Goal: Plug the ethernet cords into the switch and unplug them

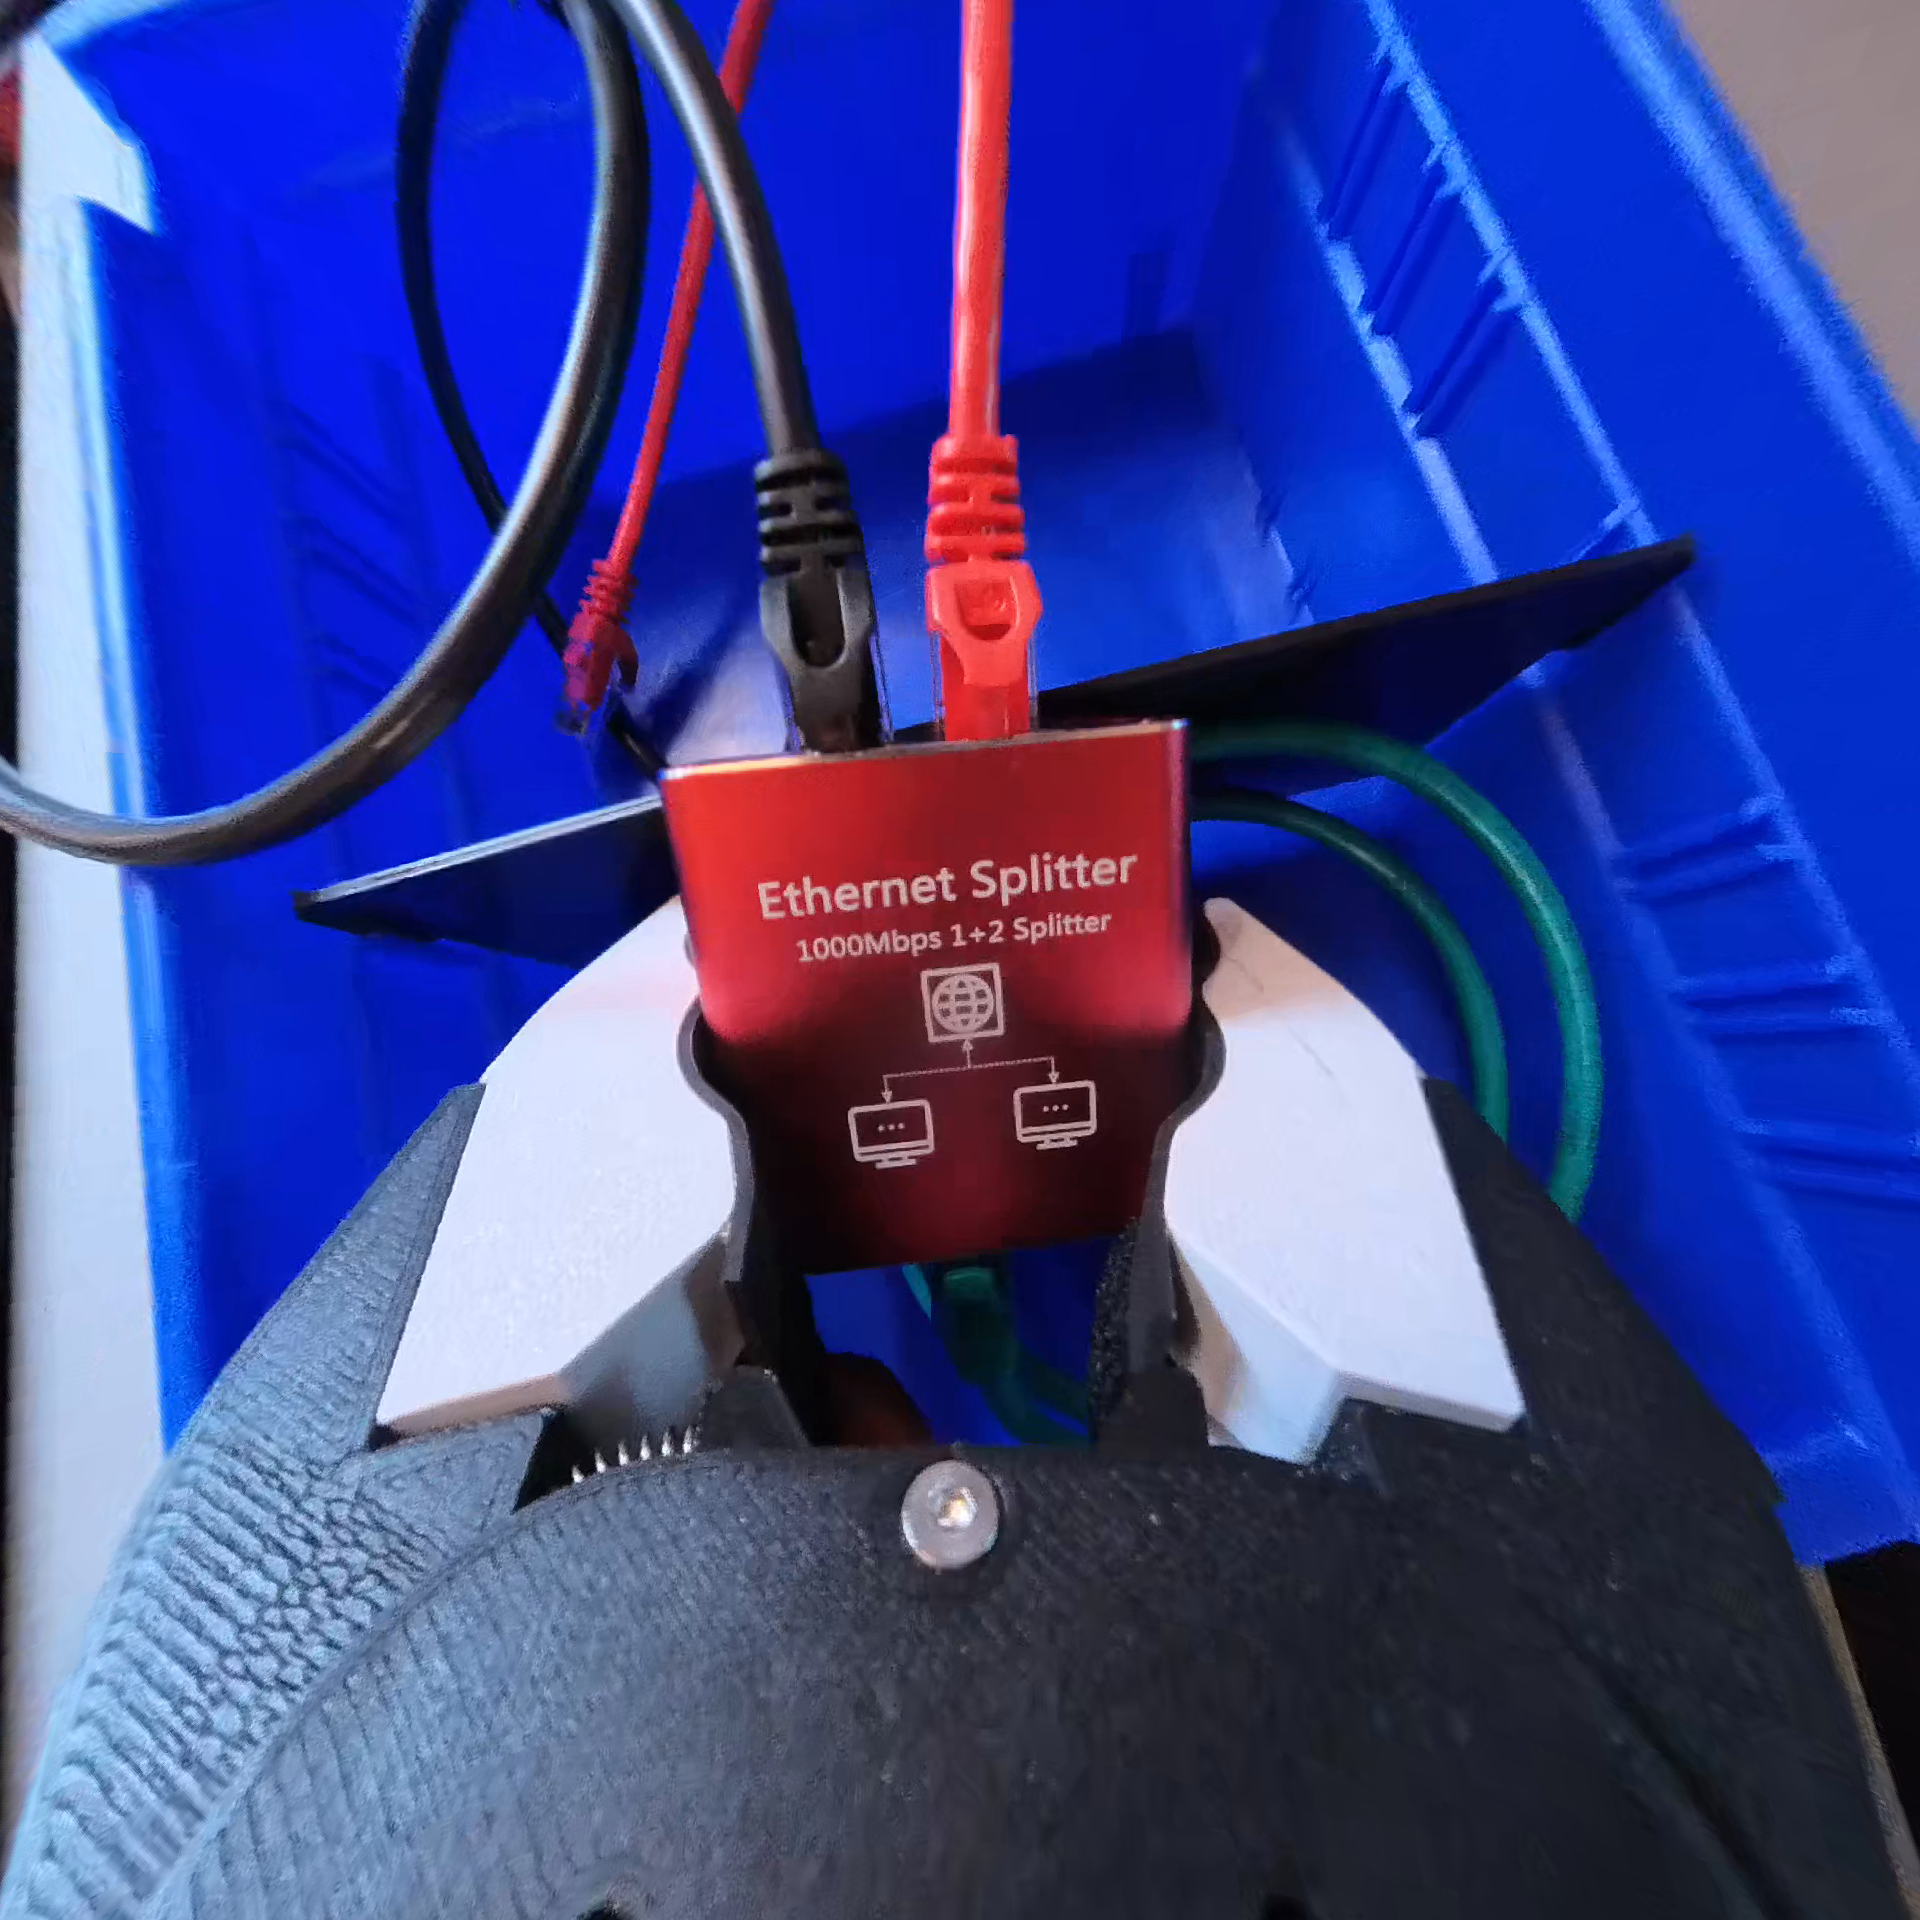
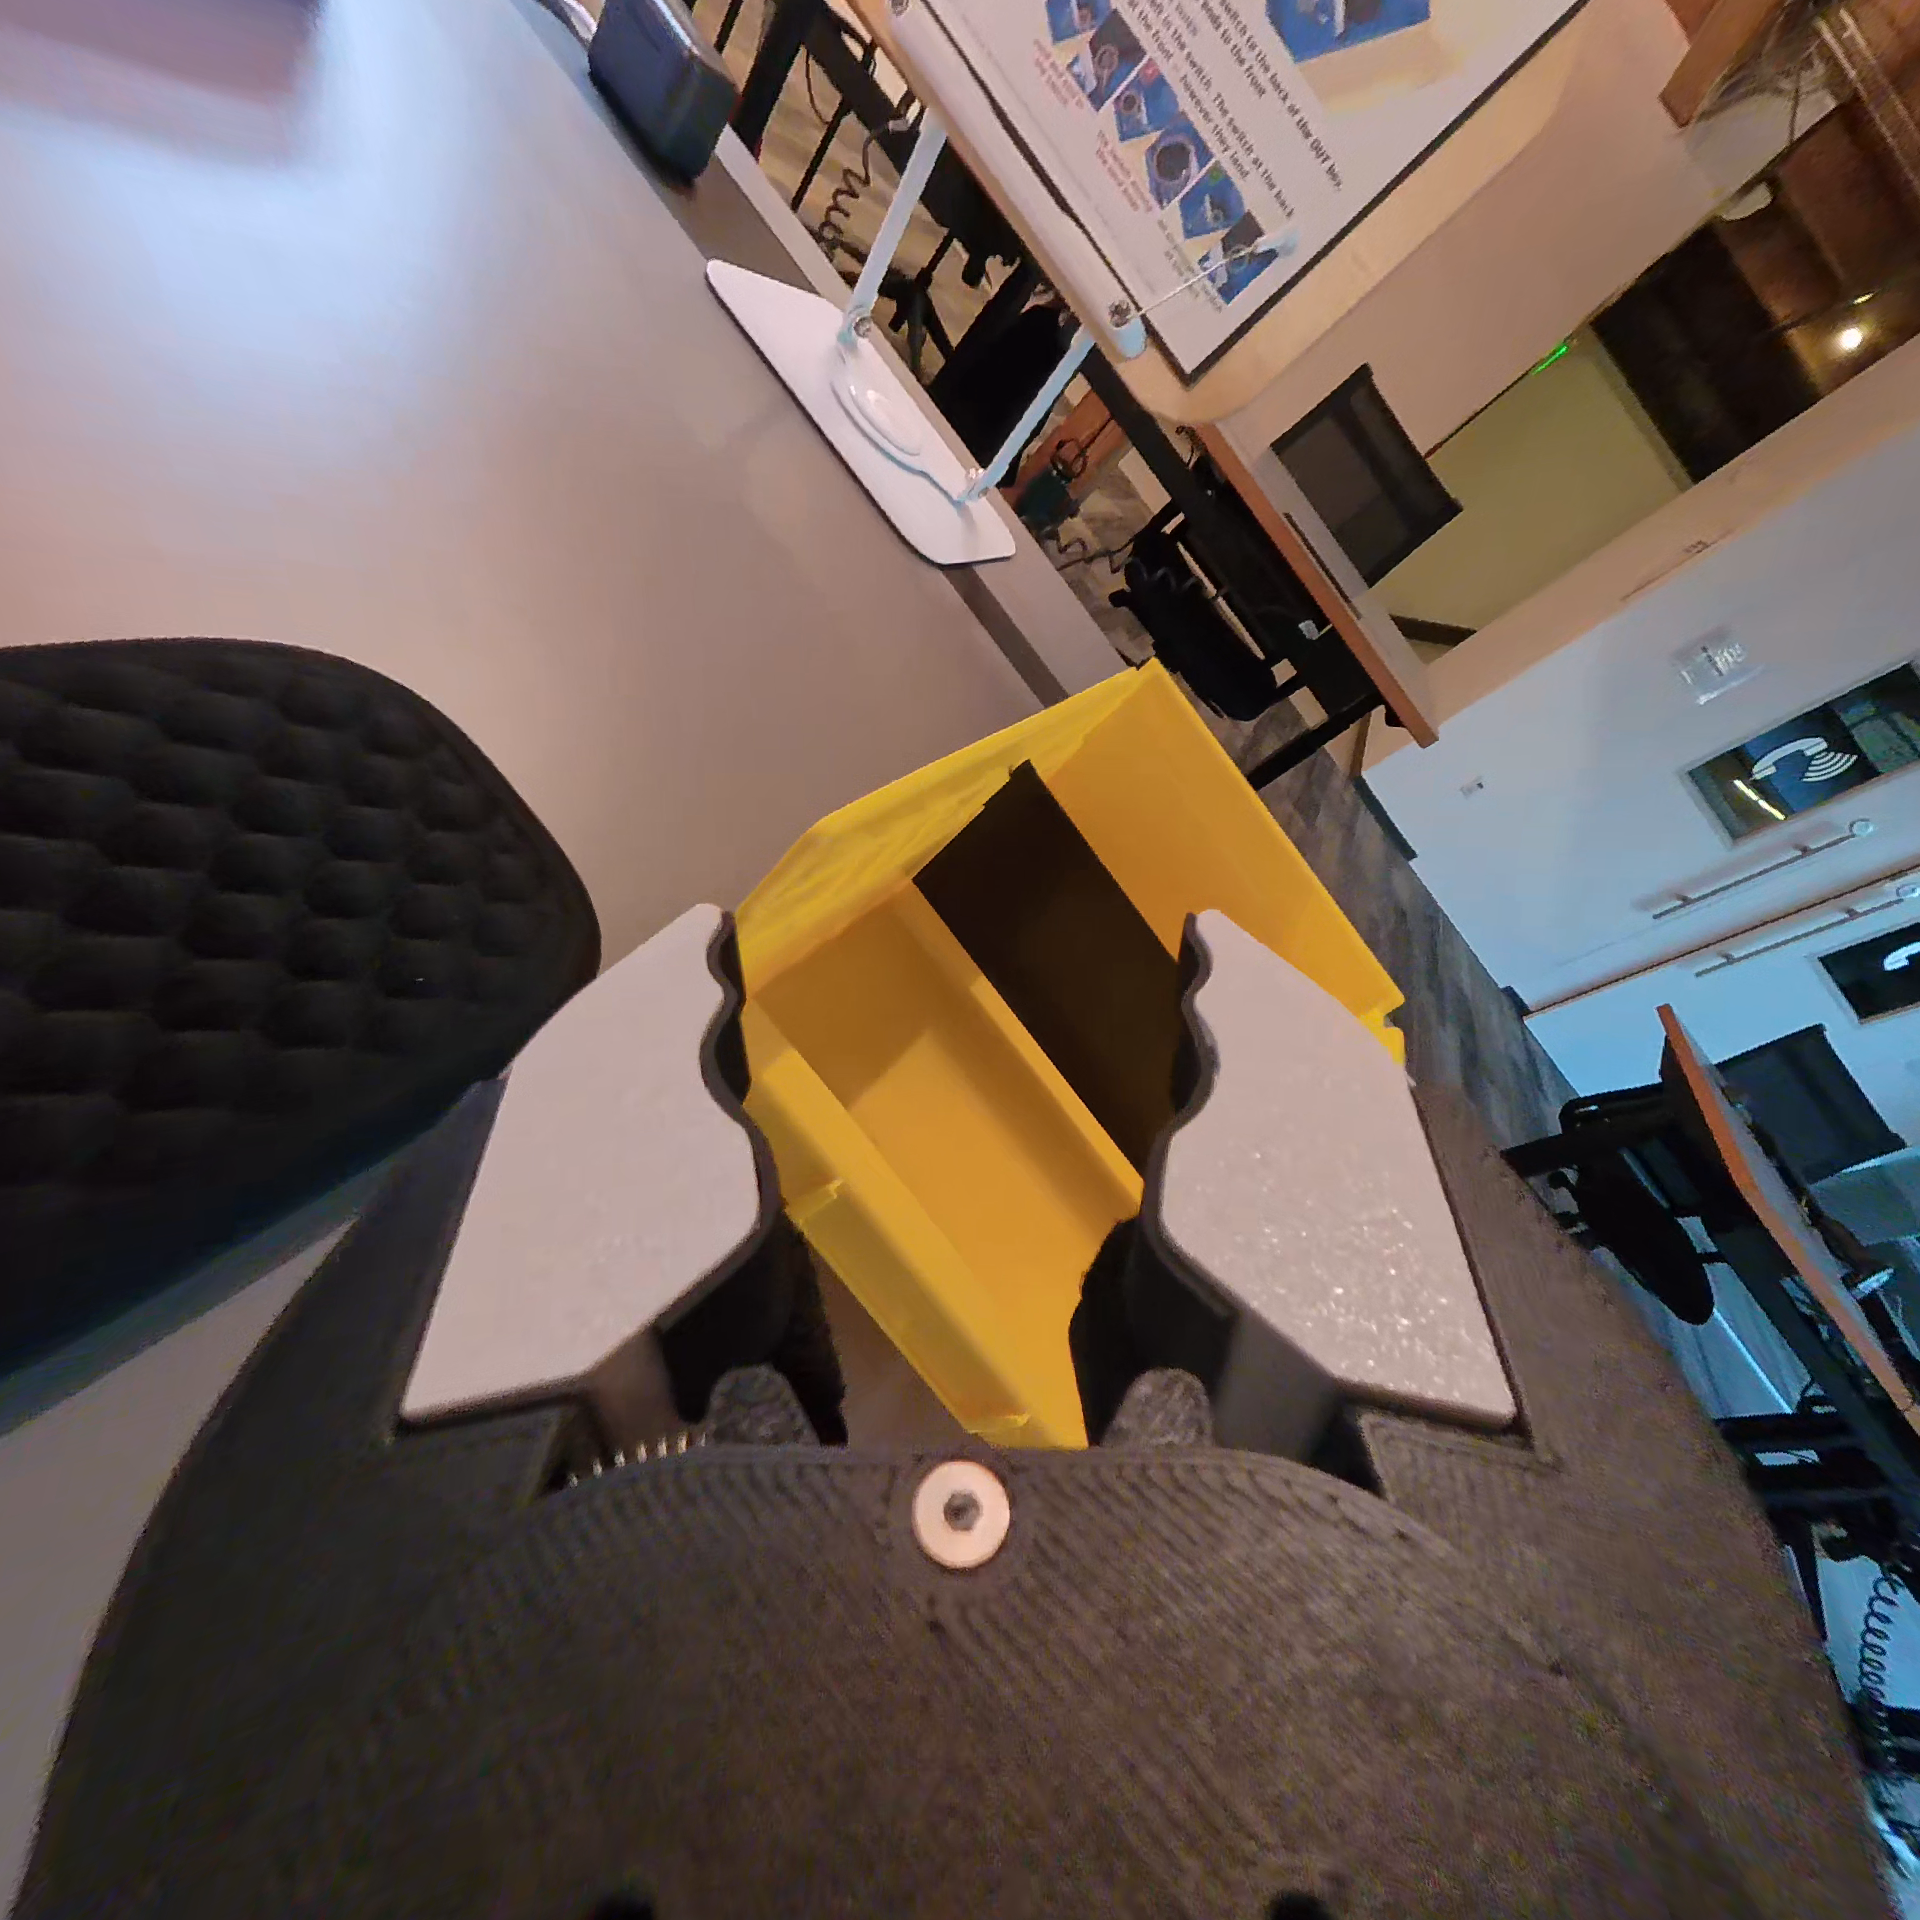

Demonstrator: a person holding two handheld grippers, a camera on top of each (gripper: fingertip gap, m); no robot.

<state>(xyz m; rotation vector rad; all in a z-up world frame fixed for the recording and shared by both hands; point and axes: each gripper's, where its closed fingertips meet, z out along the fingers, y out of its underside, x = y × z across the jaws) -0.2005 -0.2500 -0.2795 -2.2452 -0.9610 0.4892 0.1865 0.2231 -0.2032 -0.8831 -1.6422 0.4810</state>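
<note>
My left gripper [image 1: 951,925] is shut on a red metal switch [image 1: 935,935] and holds it over a blue bin [image 1: 1558,520]. A black ethernet cord [image 1: 805,540] and a red ethernet cord [image 1: 982,540] are plugged side by side into the switch's far end. A green cord [image 1: 1558,977] runs from the near end, where its plug [image 1: 971,1299] shows under the switch. A loose dark red plug [image 1: 597,644] hangs to the left. My right gripper [image 2: 961,940] is open and empty, pointing at a yellow bin [image 2: 1039,987].
A black divider [image 1: 1351,644] crosses the blue bin behind the switch. The yellow bin holds a black divider [image 2: 1060,935]. A black hex-patterned pad [image 2: 208,883] lies left of the right gripper. A lamp base [image 2: 862,405] stands on the grey table [image 2: 416,416]. Tip to tip, the grippers are about 60 cm apart.
</note>
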